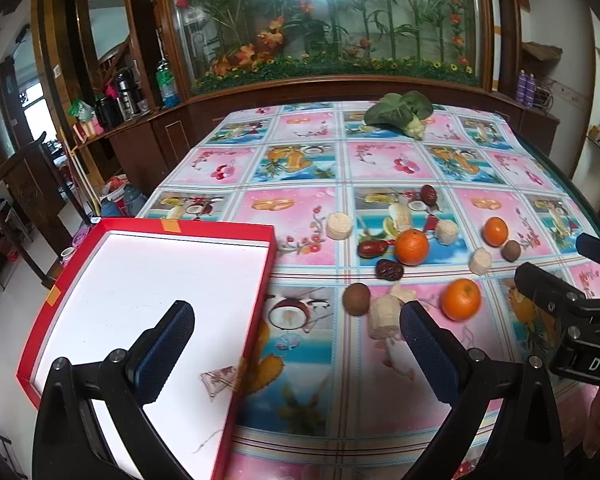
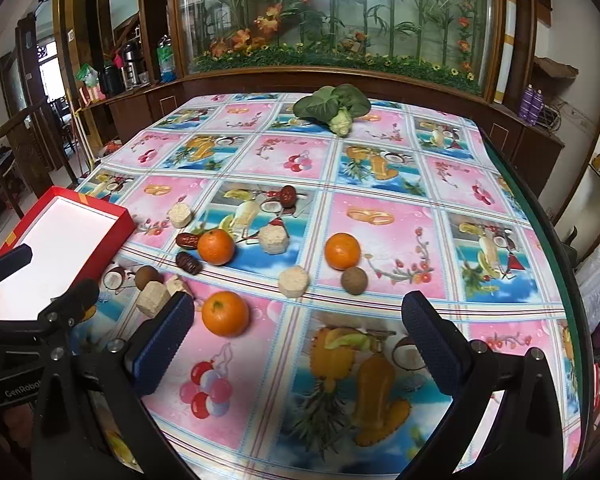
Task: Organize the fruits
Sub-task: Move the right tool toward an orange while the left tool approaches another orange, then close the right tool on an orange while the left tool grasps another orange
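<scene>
Room: wood cabinet with glass flower display behind a table [image 2: 499, 184] under a fruit-print cloth. Fruit is loose mid-table; the red tray [image 1: 260, 264] sits empty at the left edge. Both grippers hold nothing: left gripper [image 1: 298, 344] jaws wide open over the tray rim, right gripper [image 2: 296, 334] jaws wide open. Suggest: right takes the nearest orange [image 2: 225, 313], jaws straddling its widest part, close gently, lift clear. Readable text: "DAS" and "GenRobo" on the gripper bodies, both cut off.

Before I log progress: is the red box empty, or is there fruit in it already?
Empty. The red box shows only its bare white floor; the oranges, dates and other pieces all lie on the tablecloth.
</scene>
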A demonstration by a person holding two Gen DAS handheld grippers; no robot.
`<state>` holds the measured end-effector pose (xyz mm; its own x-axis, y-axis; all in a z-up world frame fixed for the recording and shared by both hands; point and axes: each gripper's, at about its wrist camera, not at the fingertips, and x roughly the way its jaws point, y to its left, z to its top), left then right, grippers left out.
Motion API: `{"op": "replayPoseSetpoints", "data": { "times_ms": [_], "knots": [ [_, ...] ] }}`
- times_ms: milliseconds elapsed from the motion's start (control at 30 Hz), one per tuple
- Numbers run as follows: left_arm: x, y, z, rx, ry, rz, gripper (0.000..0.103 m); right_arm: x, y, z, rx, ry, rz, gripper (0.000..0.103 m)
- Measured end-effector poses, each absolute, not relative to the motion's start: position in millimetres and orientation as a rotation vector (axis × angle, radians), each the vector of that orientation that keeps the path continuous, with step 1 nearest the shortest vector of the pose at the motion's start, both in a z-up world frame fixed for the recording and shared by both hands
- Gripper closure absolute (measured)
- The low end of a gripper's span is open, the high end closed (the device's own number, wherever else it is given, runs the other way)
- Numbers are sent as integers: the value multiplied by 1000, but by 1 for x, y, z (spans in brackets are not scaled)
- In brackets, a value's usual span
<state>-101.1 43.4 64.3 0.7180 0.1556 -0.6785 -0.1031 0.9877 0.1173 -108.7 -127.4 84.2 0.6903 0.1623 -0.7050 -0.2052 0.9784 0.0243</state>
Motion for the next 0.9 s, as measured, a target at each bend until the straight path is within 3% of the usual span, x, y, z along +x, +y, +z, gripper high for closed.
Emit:
{"op": "replayPoseSetpoints", "data": {
  "times_ms": [367,533,633,733,800,900],
  "knots": [
    [-93,62,60,112,764,214,1,-93,-104,64,-18,856,289,1],
    [-85,81,66,130,746,262,1,-74,-93,42,31,944,344,33],
    [-79,87,71,153,736,257,1,-67,-91,29,42,992,347,37],
    [-67,85,76,165,736,208,1,-68,-92,28,23,972,362,50],
    [-57,78,78,174,740,144,1,-69,-95,28,38,968,396,65],
    [-41,60,74,194,774,61,1,-70,-101,29,51,969,418,66]
  ]
}}
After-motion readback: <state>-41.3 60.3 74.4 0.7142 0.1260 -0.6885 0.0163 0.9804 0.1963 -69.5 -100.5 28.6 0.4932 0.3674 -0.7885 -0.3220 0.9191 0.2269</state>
